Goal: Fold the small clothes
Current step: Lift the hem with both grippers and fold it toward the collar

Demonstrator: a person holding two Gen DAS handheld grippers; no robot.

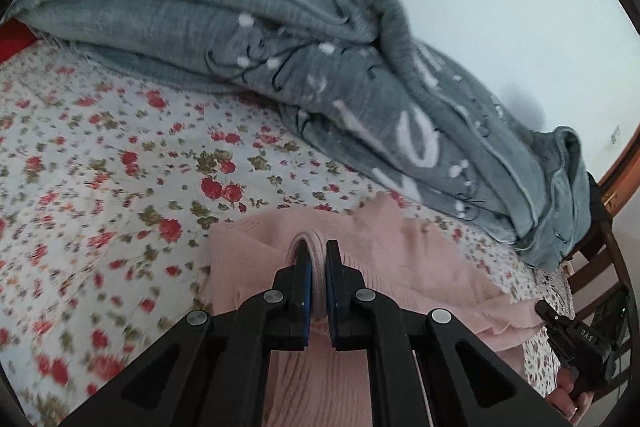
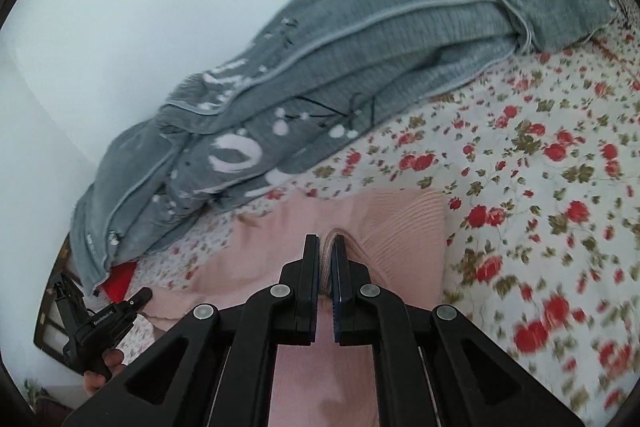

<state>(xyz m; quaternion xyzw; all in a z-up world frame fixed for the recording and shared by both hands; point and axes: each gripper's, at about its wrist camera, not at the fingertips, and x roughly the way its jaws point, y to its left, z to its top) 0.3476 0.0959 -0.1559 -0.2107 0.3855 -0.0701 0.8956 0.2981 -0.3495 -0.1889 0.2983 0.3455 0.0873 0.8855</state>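
A pink ribbed knit garment [image 1: 404, 259] lies on the floral bedsheet [image 1: 100, 167]. My left gripper [image 1: 317, 251] is shut on a pinched fold of the garment's edge. In the right wrist view the same pink garment [image 2: 400, 227] spreads ahead, and my right gripper [image 2: 327, 245] is shut on another pinched fold of it. Each gripper shows in the other's view: the right gripper [image 1: 544, 307] at the garment's far right corner, the left gripper [image 2: 144, 295] at its left corner. The cloth hangs between the two grips, partly lifted off the sheet.
A large grey blanket [image 1: 280, 47] with white and black markings is piled along the wall side of the bed; it also shows in the right wrist view [image 2: 360, 47]. A dark wooden chair [image 1: 600, 259] stands past the bed's end. Something red [image 2: 120, 279] lies under the blanket.
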